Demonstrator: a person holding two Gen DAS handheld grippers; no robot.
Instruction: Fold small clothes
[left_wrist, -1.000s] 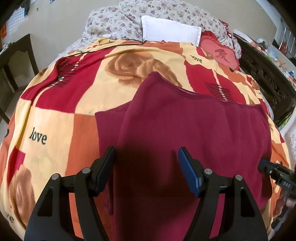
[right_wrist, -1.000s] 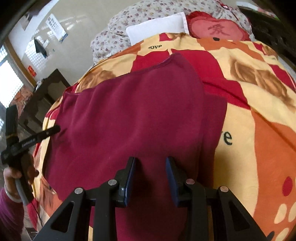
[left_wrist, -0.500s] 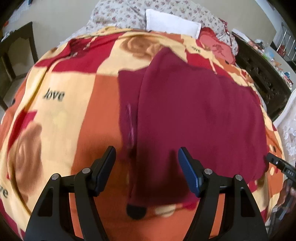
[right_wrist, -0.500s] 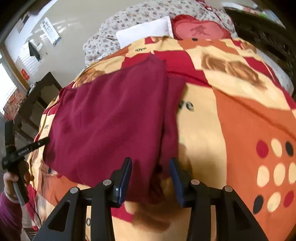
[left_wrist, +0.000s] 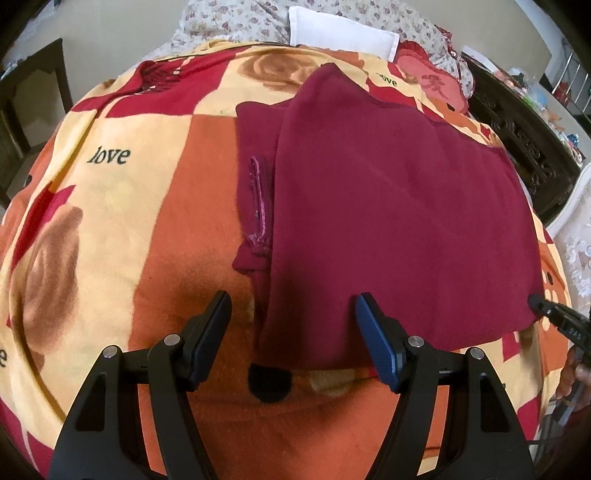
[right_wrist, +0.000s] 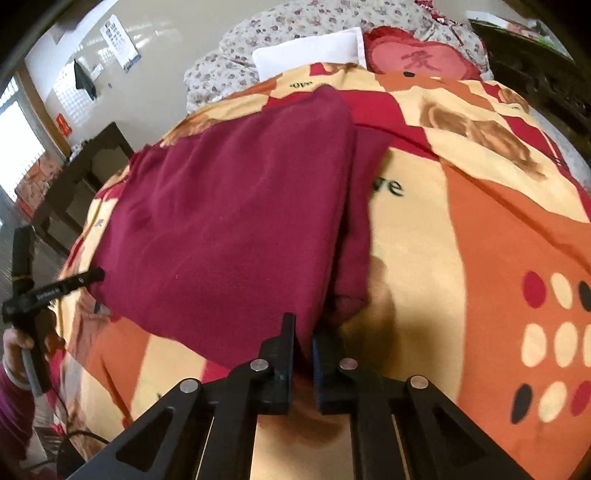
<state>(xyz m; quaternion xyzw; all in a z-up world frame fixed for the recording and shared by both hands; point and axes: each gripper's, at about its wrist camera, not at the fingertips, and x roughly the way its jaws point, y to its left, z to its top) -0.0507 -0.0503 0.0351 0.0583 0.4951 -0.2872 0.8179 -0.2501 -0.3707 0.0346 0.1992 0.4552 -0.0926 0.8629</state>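
Observation:
A maroon garment (left_wrist: 388, 221) lies folded on a patterned orange, red and cream blanket (left_wrist: 166, 221); a lower layer with a pink seam sticks out along its left side. My left gripper (left_wrist: 293, 328) is open and empty, its fingers straddling the garment's near left corner. In the right wrist view the garment (right_wrist: 229, 229) lies left of centre. My right gripper (right_wrist: 303, 343) is shut on the garment's near right corner, with cloth between the fingers. The right gripper's tip also shows in the left wrist view (left_wrist: 554, 317).
A white pillow (left_wrist: 343, 33), a floral quilt (left_wrist: 236, 18) and a red heart cushion (left_wrist: 432, 81) lie at the bed's head. Dark carved furniture (left_wrist: 524, 140) stands on the right. A dark wooden table (right_wrist: 88, 166) stands on the left.
Both grippers have drawn back from over the garment to its near edge. The right gripper has closed from open onto the near right corner. The left gripper stays open.

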